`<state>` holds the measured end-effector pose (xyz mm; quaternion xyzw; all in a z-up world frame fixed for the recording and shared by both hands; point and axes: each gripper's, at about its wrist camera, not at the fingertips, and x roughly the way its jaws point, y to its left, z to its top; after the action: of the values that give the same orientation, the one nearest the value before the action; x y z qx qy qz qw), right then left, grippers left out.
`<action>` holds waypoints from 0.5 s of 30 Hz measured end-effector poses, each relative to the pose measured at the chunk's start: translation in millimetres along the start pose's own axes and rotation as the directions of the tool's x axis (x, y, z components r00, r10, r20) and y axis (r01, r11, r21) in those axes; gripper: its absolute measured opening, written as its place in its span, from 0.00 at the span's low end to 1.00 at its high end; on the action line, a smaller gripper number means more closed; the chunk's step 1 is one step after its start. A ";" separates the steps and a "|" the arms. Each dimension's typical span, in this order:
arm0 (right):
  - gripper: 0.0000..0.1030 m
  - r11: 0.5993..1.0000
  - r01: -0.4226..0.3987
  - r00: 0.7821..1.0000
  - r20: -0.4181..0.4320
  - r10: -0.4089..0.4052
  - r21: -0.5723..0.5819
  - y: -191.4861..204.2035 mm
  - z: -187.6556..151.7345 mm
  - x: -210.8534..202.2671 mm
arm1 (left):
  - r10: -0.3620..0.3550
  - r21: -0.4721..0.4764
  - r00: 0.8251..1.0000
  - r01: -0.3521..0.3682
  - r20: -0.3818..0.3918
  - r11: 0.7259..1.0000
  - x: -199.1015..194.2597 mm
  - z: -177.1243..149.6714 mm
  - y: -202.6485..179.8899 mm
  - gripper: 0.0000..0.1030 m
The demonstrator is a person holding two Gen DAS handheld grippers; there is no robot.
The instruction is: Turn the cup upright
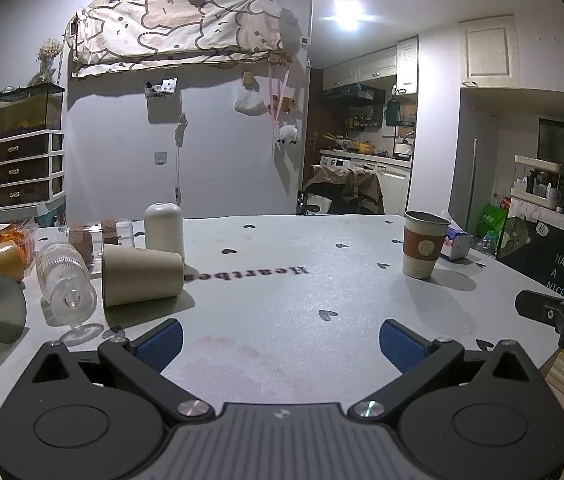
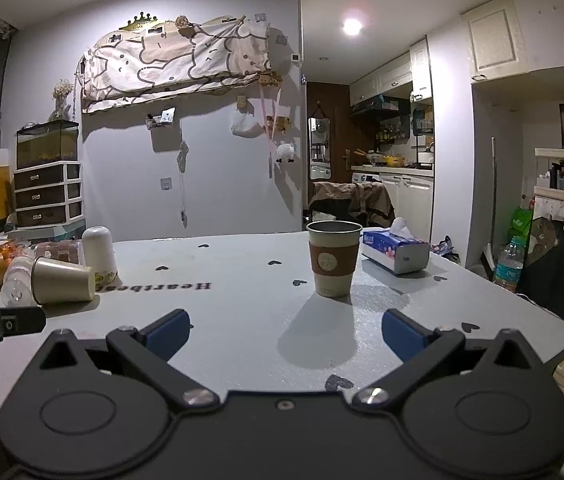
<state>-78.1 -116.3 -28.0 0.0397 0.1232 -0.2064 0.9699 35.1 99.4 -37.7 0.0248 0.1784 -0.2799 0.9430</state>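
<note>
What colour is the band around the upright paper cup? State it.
Brown, with a pale round emblem, on the upright paper cup; clearest in the right wrist view.

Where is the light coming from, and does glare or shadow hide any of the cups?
Left wrist view: ceiling lights flare top right, the tipped beige cup stays readable, shadow underneath. Right wrist view: the sleeved cup stands sharp, shadow falling toward the camera; straight edges bow at the rim. Both sets of tongs open, empty.
</note>
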 end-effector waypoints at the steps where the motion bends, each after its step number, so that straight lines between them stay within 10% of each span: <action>1: 1.00 1.000 0.000 1.000 0.000 0.000 0.000 -0.1 0.0 -0.1 | 0.000 0.000 1.000 0.000 0.000 1.000 0.0 0.0 0.0 1.00; 15: 1.00 1.000 -0.005 1.000 -0.014 0.005 0.001 -2.1 -3.0 3.1 | 0.004 0.000 1.000 -0.004 0.004 1.000 -2.4 2.0 1.1 1.00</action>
<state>-76.8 -119.0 -31.8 0.0418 0.1299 -0.2039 0.9694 34.4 101.2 -35.1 0.0246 0.1763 -0.2779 0.9440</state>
